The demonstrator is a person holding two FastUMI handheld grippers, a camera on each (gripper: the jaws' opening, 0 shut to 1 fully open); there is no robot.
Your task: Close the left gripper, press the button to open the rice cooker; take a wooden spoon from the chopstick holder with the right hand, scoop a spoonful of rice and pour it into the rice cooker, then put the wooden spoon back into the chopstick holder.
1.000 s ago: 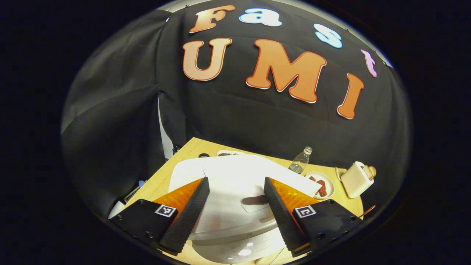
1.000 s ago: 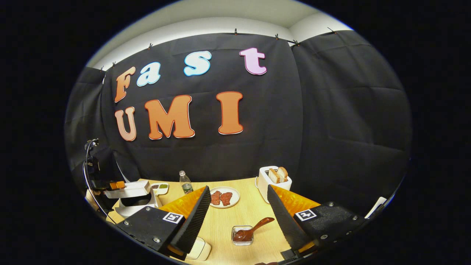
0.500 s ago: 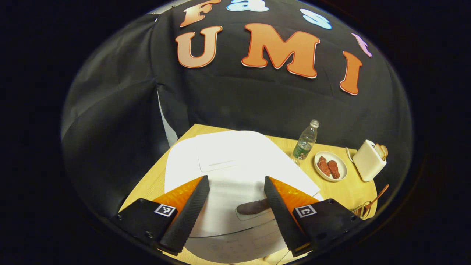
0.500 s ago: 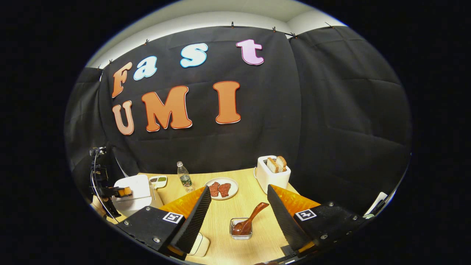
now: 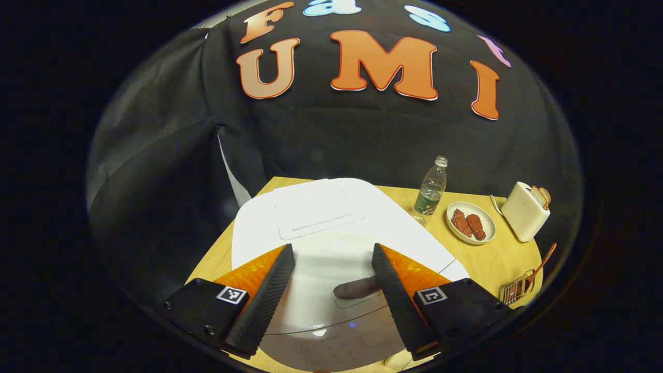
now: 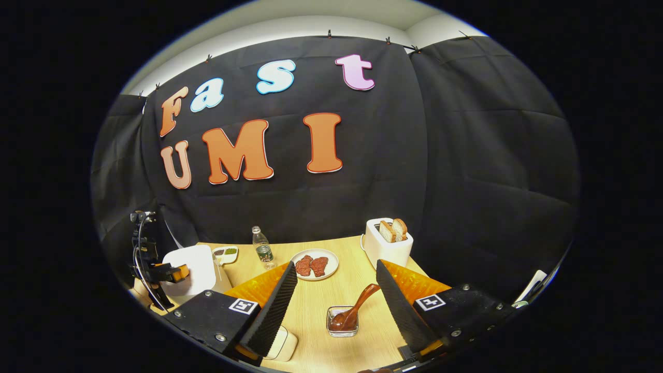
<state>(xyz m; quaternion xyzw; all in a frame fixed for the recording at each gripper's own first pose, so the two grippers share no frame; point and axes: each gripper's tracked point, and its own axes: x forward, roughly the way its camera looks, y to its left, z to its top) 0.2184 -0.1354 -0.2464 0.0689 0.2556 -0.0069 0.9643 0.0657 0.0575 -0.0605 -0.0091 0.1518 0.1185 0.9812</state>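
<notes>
I find the rice cooker [image 5: 336, 233] lid down; left gripper [image 5: 331, 298] and right gripper [image 6: 335, 305] released; wooden spoon [image 6: 357, 308] untouched.

A staged recording booth, not a real kitchen: black cloth [image 6: 466, 155] clipped up as walls around one wooden table [image 6: 357, 269] set with a toaster [image 6: 388, 248], a water bottle [image 6: 263, 251] and a rice cooker [image 5: 336, 233].
</notes>
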